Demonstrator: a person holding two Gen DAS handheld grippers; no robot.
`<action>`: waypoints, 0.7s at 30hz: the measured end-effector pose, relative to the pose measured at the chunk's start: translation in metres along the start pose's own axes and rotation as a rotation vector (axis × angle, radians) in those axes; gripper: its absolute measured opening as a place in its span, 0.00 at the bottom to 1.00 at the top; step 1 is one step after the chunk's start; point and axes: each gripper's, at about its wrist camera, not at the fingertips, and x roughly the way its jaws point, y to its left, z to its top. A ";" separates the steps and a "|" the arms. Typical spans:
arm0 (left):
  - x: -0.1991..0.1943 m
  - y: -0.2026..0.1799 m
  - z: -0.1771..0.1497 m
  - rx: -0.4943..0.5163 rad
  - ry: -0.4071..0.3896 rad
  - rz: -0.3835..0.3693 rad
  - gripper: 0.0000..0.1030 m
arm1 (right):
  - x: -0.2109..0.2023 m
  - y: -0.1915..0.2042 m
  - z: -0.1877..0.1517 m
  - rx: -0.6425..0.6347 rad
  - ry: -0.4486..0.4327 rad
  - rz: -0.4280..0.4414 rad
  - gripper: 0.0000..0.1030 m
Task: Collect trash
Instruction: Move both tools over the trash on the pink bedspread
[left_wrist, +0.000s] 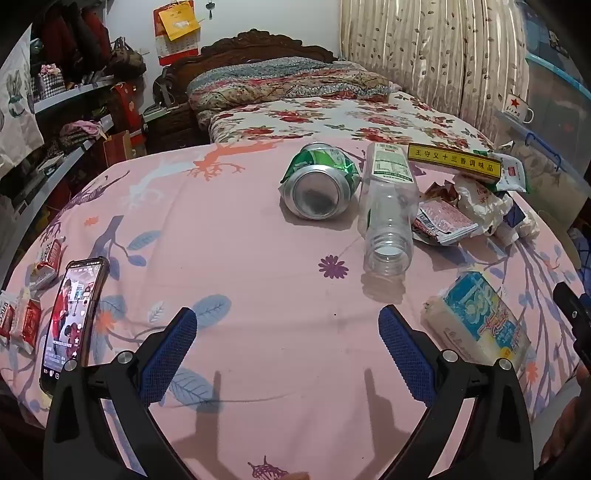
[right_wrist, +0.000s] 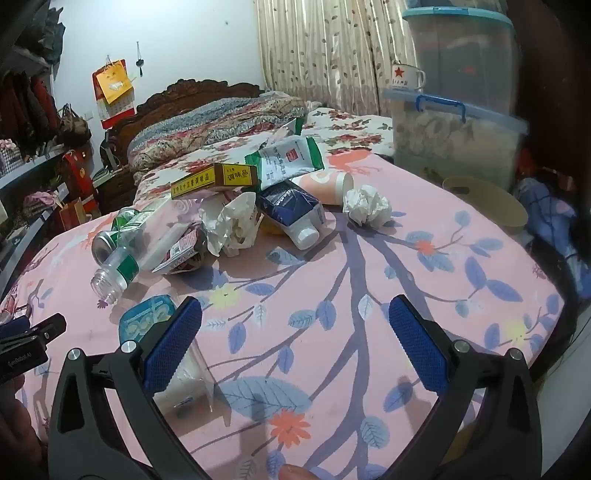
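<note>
Left gripper (left_wrist: 288, 328): two black plastic arms, angular, widening toward the base. Each finger carries a blue pad (left_wrist: 168, 356) with fine knurled, mesh-like texture. Round silver screw heads (left_wrist: 124, 357) sit at the joints, two per side.

Right gripper (right_wrist: 295, 319): same build, black arms, blue textured pads (right_wrist: 173, 347), silver screws (right_wrist: 461, 346) in pairs on each side.

In the right wrist view, the left unit's black body shows at the left edge with small white lettering (right_wrist: 18, 363), too small to read. Bare skin, a fingertip (right_wrist: 291, 472), shows below the right gripper's arms.
</note>
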 end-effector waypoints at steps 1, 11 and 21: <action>0.000 0.000 0.000 -0.003 0.000 -0.004 0.91 | 0.000 0.000 0.000 0.002 0.002 0.001 0.97; -0.005 0.003 0.002 -0.005 -0.021 -0.016 0.91 | 0.000 -0.002 0.000 0.009 0.007 0.008 0.97; -0.013 0.001 -0.006 -0.021 -0.063 -0.033 0.91 | 0.006 -0.006 -0.006 0.013 0.031 0.026 0.97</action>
